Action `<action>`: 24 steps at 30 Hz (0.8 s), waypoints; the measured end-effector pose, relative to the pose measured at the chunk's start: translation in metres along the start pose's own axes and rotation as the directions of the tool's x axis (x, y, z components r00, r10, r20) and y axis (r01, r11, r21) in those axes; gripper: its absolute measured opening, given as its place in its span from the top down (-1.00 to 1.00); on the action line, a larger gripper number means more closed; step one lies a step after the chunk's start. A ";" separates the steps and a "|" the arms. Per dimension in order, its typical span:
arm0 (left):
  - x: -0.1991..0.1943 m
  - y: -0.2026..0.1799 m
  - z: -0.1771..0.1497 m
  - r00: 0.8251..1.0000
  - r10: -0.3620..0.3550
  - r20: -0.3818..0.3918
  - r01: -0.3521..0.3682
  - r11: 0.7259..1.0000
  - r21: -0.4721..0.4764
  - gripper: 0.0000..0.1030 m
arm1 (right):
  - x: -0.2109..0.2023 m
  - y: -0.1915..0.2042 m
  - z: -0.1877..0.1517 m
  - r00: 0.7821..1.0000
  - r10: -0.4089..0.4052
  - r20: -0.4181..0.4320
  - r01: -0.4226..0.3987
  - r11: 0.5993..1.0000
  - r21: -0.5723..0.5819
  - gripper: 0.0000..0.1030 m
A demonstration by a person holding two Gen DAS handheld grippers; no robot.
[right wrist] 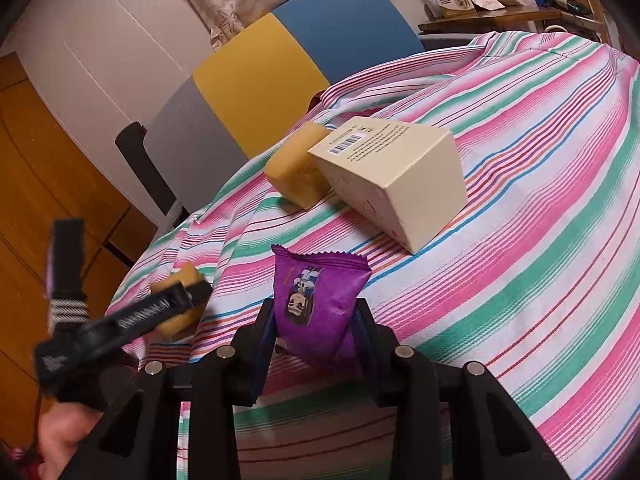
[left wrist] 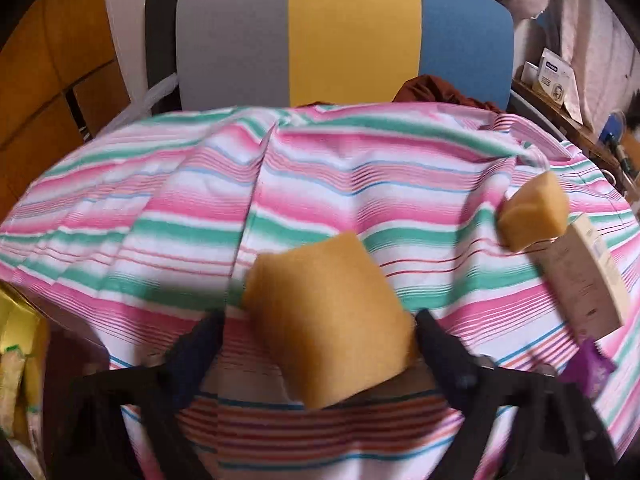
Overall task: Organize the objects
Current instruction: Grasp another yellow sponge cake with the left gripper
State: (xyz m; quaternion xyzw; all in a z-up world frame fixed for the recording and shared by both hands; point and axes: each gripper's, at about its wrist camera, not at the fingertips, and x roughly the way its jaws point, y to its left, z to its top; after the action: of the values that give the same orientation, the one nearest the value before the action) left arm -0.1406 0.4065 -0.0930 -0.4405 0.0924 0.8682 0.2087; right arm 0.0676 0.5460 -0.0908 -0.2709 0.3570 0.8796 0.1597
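Left tool [left wrist: 320, 344] straddles a sponge [left wrist: 328, 320], jaws not yet pinching, to gather it; right tool [right wrist: 316, 320] grips a purple packet [right wrist: 320, 300], box [right wrist: 396, 176] at 1 o'clock.

Soft, even indoor light, warm in tone; no glare. Faint shadows under the cream box [right wrist: 394, 178] on the striped cloth [right wrist: 520, 240]. Motion blur heaviest in the left wrist view, smearing stripes. Strong fisheye bending and dark vignetted corners throughout.
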 end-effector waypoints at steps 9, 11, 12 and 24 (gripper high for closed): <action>-0.022 0.021 -0.023 0.990 -0.050 0.132 0.057 0.997 -0.050 -0.22 | 0.001 0.000 0.001 1.000 -0.005 0.003 0.005 1.000 -0.006 0.29; -0.031 0.022 -0.030 0.986 -0.054 0.156 0.061 0.997 -0.039 -0.18 | 0.001 0.000 0.001 1.000 -0.009 0.003 0.009 1.000 -0.009 0.29; -0.034 0.022 -0.033 0.985 -0.056 0.163 0.062 0.998 -0.030 -0.13 | 0.001 0.000 0.001 1.000 -0.011 0.004 0.011 1.000 -0.012 0.29; -0.077 0.028 -0.068 0.955 -0.082 0.285 0.081 0.997 0.015 -0.02 | -0.002 0.008 -0.001 0.996 -0.082 0.019 0.083 0.995 -0.059 0.29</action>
State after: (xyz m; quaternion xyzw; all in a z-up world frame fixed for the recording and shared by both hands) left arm -0.0634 0.3360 -0.0718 -0.3139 0.0445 0.9132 0.2561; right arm 0.0655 0.5400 -0.0857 -0.2826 0.3176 0.8848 0.1906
